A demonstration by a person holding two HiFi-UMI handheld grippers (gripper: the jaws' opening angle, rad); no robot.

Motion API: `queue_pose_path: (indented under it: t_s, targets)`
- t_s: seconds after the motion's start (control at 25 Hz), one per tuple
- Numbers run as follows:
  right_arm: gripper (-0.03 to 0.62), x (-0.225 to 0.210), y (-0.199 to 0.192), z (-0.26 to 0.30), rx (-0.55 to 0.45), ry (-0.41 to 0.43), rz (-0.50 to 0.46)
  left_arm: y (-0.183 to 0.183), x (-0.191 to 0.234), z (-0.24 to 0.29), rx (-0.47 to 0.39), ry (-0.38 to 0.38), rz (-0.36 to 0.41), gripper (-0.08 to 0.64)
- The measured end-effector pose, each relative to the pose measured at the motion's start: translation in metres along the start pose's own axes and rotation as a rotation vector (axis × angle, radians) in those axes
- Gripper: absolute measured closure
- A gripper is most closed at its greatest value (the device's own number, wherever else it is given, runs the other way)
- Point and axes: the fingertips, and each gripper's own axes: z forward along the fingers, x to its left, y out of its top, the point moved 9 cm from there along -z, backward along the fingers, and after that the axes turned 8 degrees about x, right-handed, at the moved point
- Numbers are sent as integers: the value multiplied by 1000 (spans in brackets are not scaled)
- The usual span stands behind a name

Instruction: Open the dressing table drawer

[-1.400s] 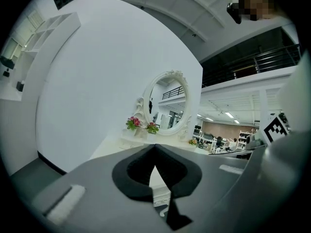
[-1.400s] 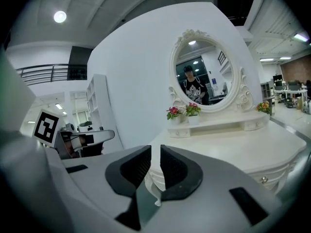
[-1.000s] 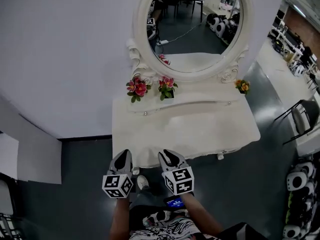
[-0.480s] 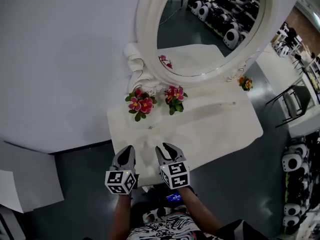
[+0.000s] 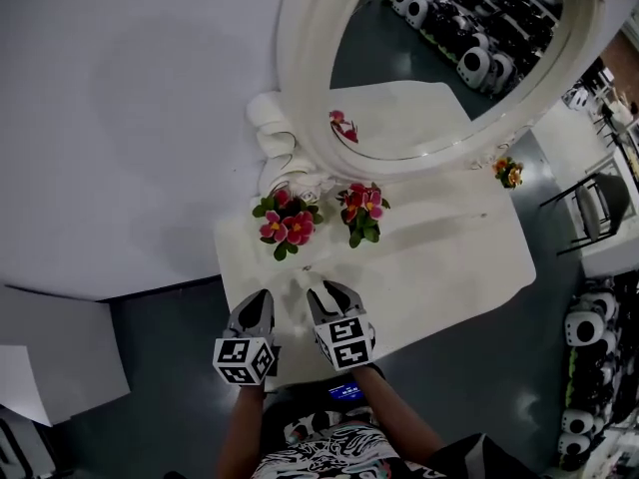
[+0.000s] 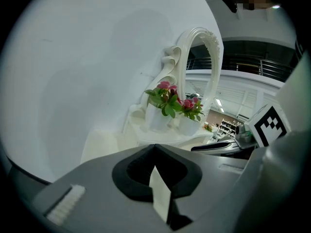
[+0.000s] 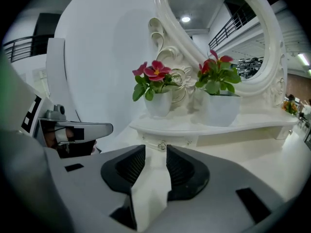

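Right tongs [image 7: 154, 153]: jaws opening, clear gap, nothing between the ribbed black pads [image 7: 129, 165], no contact with anything. Through the gap, just past the tips: a round metal knob [image 7: 162, 145] on the small white drawer front [image 7: 172, 141]. The drawer sits in the raised back tier of the white dressing table surface [image 5: 449, 267], below the flowerpots. Its front looks flush with the tier, so closed

Left tongs [image 6: 154, 147]: jaws clenched tip to tip, empty

Head view: both tongs lie side by side, apart, over the near left part of the surface. The left is at the edge and the right points toward the knob

On the tier, above the drawer: left white pot of pink flowers [image 5: 285, 228], right white pot of pink flowers [image 5: 361, 208], near each other. Far end of the tier: small pot of orange-yellow flowers [image 5: 509, 173], well apart from those two

Behind the pots: large oval mirror in a carved white frame [image 5: 300, 118], standing against a plain white wall [image 5: 130, 118]. Dark grey floor [image 5: 170, 367] around the table
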Motion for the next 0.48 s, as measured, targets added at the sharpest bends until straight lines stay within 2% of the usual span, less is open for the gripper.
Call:
queue_pose_path:
  t_s: [0.48]
  targets:
    - [425, -13, 3, 63, 39, 28, 9, -19, 10, 32, 74, 7, -24, 558]
